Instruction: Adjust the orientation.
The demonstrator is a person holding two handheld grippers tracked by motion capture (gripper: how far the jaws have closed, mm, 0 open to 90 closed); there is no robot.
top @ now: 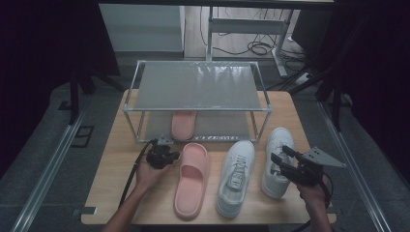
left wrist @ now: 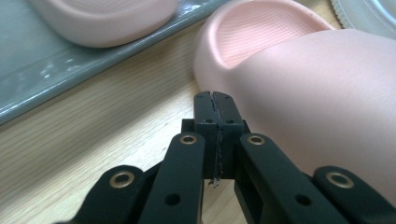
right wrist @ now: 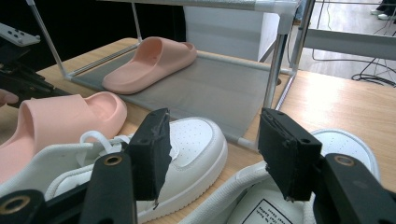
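Two pink slides: one on the rack's lower shelf (top: 184,124), one on the bench (top: 192,179). Left hand-held gripper (top: 167,155), closed and empty, sits at its nine o'clock; right hand-held gripper (top: 283,158) gapes over a white sneaker (top: 277,166).

Table (top: 121,193): pale wood, visible grain, matt. Pink slide (top: 192,180): soft foam-like moulding, matt, finely ribbed footbed, smooth strap. White sneakers (top: 236,178): smooth leather-like upper, perforated toe, slight sheen. Shoe rack (top: 198,87): slim silvery metal tubes, grey mesh-like shelves. Left gripper (left wrist: 215,98): matt black plastic, brass-coloured rivets, rough-edged pads.
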